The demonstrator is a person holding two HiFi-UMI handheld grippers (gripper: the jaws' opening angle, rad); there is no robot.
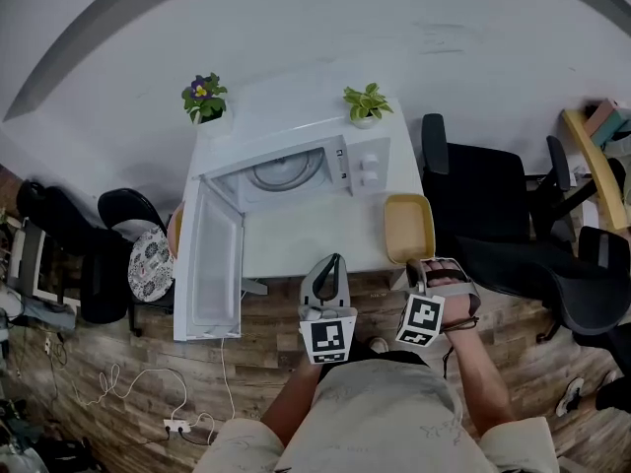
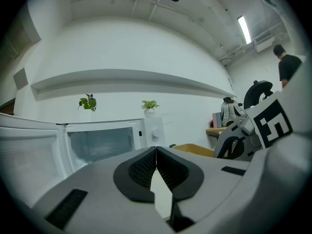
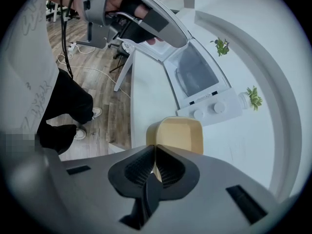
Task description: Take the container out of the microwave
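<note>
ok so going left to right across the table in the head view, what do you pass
open microwave door → glass turntable → control knobs → yellow container → black office chair

The wall (image 1: 414,37) is white and carries a grey curved ledge (image 1: 89,67). The floor (image 1: 108,363) is wood plank. A white table (image 1: 306,249) stands against the wall. Black office chairs (image 1: 483,205) stand to its right. A black chair (image 1: 123,210) with a patterned cushion (image 1: 150,264) stands to its left. A power strip (image 1: 177,425) lies on the floor. A tube light (image 2: 243,29) is lit on the ceiling.
</note>
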